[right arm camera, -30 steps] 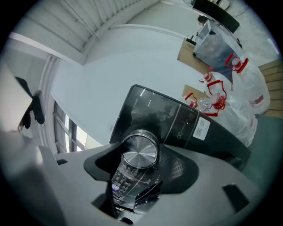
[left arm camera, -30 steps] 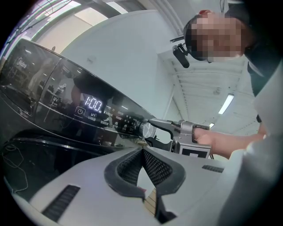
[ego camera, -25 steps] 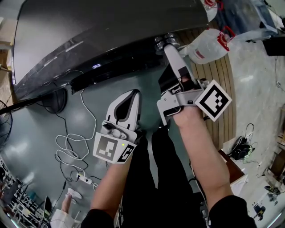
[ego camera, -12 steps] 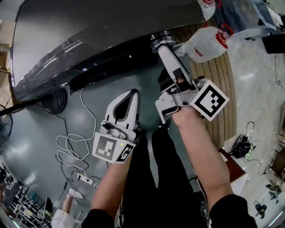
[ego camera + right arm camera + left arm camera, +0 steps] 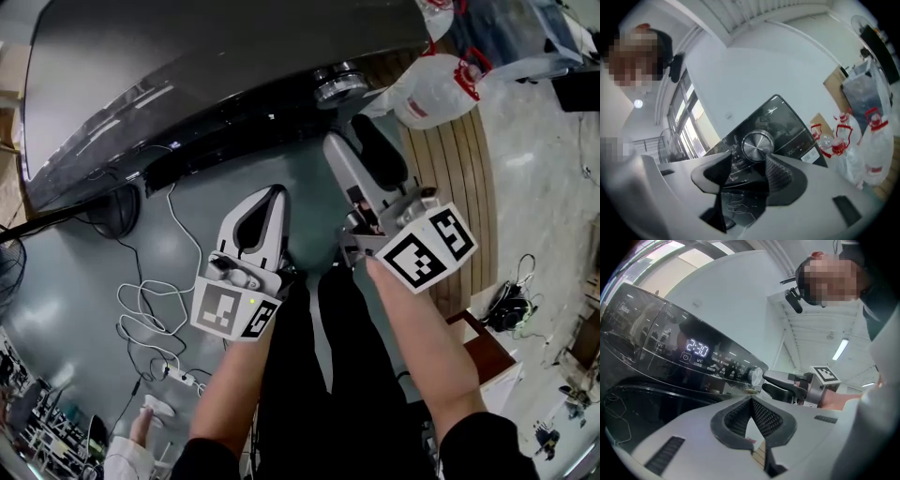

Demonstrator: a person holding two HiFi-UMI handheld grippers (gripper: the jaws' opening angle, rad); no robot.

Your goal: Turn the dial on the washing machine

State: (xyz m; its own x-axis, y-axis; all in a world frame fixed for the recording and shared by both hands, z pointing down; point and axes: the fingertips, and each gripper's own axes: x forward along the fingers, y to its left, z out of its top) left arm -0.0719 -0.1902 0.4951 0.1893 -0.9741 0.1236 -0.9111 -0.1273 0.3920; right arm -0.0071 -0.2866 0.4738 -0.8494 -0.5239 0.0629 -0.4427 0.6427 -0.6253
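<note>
In front of the washing machine [image 5: 187,56], right gripper [image 5: 349,137] near the dial [image 5: 339,84] but apart from it, jaws spread, just narrowing, nothing between them, left gripper [image 5: 273,193] nearer the person, jaws pressed together, empty

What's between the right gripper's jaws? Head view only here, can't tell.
Observer: Nothing. In its own view the right gripper is open, and its jaws have just been closing slightly. The washing machine's dial sits beyond the tips, framed between them.
Operator: Panel on?
Observer: Yes. The left gripper view shows the display lit, reading 2:30.
Operator: And the other hand?
Observer: The left gripper is shut, pads meeting at the tips, nothing in it.
</note>
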